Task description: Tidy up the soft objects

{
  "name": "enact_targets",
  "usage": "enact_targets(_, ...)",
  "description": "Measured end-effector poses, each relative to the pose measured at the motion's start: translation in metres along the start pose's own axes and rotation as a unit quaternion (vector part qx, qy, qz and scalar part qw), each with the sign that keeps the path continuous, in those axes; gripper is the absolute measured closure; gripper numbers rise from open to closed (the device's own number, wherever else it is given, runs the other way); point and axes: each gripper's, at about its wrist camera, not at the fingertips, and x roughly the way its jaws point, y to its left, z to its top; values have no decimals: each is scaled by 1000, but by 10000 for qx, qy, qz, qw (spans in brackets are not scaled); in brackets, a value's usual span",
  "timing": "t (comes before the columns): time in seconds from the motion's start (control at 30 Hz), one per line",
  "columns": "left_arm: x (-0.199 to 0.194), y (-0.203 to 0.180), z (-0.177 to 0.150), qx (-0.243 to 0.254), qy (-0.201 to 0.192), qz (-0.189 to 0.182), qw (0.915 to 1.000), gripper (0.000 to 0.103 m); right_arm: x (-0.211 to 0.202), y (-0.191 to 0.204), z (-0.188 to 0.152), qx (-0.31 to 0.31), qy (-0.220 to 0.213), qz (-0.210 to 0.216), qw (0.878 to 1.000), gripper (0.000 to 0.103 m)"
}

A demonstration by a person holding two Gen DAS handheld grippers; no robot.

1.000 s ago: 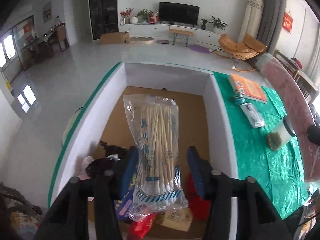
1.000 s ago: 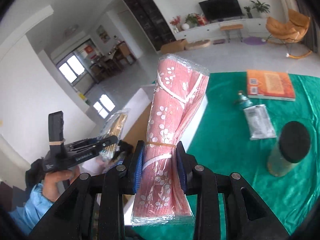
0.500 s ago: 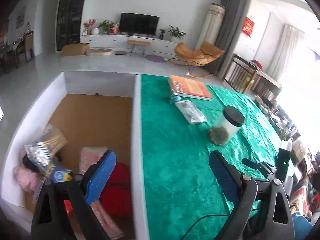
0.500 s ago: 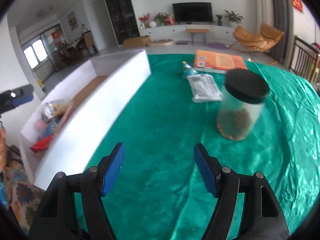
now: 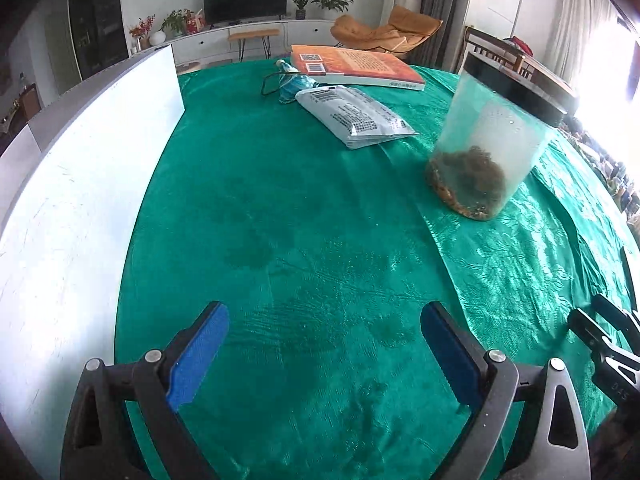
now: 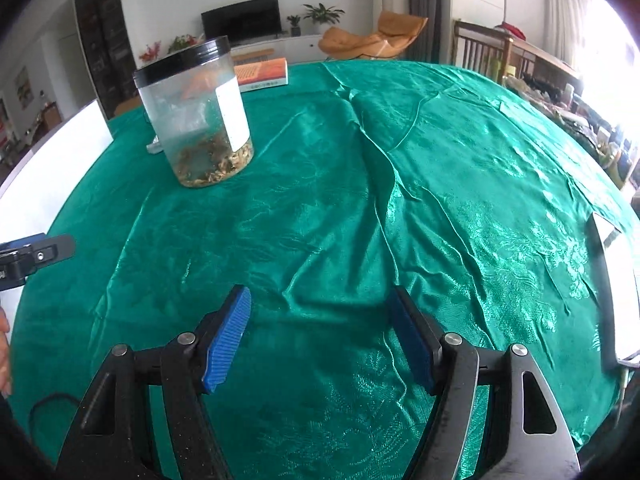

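Note:
My left gripper (image 5: 324,316) hangs open and empty, low over the green tablecloth (image 5: 304,216), just right of the white box wall (image 5: 80,184). A soft white plastic packet (image 5: 356,116) lies on the cloth further ahead. My right gripper (image 6: 320,296) is also open with nothing between its blue pads, above wrinkled cloth (image 6: 440,184). In the left wrist view, part of the right gripper's frame shows at the right edge. The inside of the box is hidden in both views.
A clear jar with a black lid (image 5: 492,144) (image 6: 196,116) stands on the cloth. Behind it lie an orange book (image 5: 356,66) and a small blue object (image 5: 292,84). A white flat thing (image 6: 616,280) sits at the table's right edge. A hand (image 6: 4,340) shows at the left.
The left gripper let go of the bag of sticks and the right let go of the pink roll at the box. Both opened, swung right and dropped low over the cloth.

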Motion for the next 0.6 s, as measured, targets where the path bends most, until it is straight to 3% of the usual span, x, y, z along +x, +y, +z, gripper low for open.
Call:
enact_targets(0.13, 14, 0, 0, 113, -40, 304, 9995, 5, -1, 0, -5, -67, 29, -54, 10000, 27)
enact_targets(0.23, 15, -1, -1, 109, -80, 311, 9994, 0, -4, 1, -9, -76, 31, -69, 9999, 27)
enact_targets(0.6, 15, 0, -1, 86, -88, 297, 9995, 0, -3, 4, -11, -160, 63, -116, 9998, 25)
